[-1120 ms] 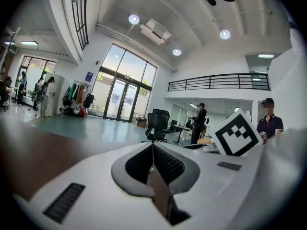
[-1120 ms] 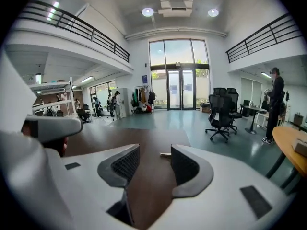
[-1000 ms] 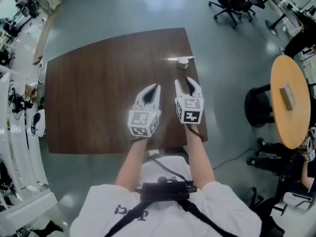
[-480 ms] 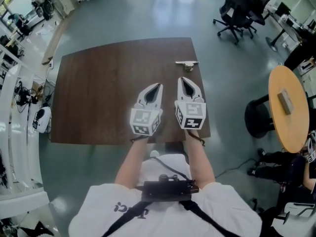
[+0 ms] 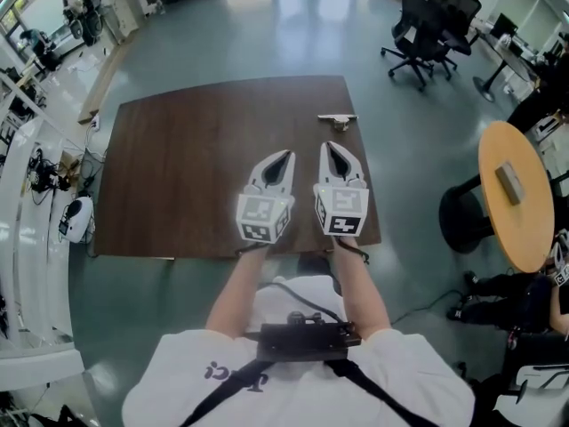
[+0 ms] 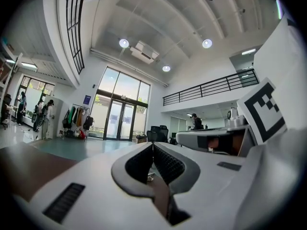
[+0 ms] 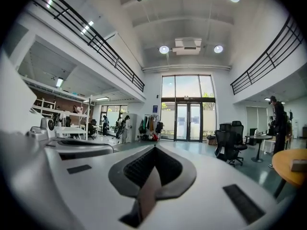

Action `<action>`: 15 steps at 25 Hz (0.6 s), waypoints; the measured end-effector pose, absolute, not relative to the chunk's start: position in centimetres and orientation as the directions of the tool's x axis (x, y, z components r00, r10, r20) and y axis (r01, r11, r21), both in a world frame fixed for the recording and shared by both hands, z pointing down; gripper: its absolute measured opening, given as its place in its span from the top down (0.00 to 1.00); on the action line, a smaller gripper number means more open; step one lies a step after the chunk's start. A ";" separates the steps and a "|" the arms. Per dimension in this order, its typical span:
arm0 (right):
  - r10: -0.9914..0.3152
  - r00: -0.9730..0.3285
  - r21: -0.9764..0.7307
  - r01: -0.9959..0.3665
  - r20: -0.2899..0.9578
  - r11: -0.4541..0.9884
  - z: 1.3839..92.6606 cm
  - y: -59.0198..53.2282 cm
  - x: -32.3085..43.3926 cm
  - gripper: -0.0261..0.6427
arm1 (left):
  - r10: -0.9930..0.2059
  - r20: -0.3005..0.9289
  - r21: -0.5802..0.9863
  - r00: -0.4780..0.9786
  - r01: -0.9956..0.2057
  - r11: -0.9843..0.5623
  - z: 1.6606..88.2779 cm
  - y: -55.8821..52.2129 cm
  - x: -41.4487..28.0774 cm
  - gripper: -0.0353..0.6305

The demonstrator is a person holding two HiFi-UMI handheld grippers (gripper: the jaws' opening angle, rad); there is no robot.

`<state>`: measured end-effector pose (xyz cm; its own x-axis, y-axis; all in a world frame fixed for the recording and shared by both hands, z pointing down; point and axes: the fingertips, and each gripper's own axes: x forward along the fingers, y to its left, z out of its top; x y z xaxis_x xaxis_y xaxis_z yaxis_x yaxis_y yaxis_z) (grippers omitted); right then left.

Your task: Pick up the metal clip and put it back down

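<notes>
Head view shows two white tools, the left hand-held gripper (image 5: 284,156) and the right hand-held gripper (image 5: 330,147), both clenched on nothing. They sit side by side on outstretched forearms, level and pointing far across the dark brown wooden counter (image 5: 178,167). One small silver metal clip (image 5: 337,120) lies near the counter's far right corner, apart from both.

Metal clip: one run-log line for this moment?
metal clip: lying on table, near far right corner, not gripped | left gripper: shut, empty | right gripper: shut, empty
</notes>
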<state>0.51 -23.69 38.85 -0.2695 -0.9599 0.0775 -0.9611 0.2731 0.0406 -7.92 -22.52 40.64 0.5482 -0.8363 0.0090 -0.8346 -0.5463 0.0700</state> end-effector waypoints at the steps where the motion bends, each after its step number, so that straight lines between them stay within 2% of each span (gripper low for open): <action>1: -0.960 -0.269 0.044 -0.961 0.075 0.273 38.8 -23.5 0.4 0.95 | -0.837 0.009 0.072 0.548 -0.835 -0.546 40.6 -22.4 -8.0 0.92; 15: -0.957 -0.277 0.079 -0.956 0.090 0.284 38.8 -22.2 -1.5 0.95 | -0.845 -0.001 0.096 0.535 -0.841 -0.533 40.6 -21.2 -9.8 0.92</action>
